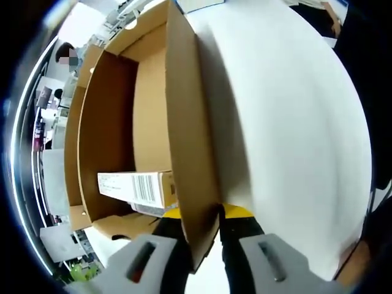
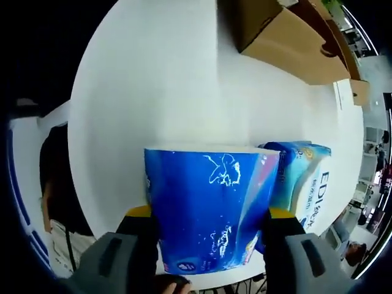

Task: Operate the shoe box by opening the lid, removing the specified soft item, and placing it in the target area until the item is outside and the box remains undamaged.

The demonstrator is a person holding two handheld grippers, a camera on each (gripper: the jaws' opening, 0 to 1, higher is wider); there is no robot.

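Note:
The brown cardboard shoe box stands open in the left gripper view, its inside facing me. One tall cardboard wall of it runs down between my left gripper's jaws, which are shut on its edge. A small carton with a barcode label lies inside the box. In the right gripper view my right gripper is shut on a soft blue tissue pack that rests on the white table. The box's outside shows at the top, well apart from the pack.
A second blue-and-white tissue pack lies right beside the held one. The white table stretches out beside the box. A person stands past the table edge, and office furniture lies beyond the box.

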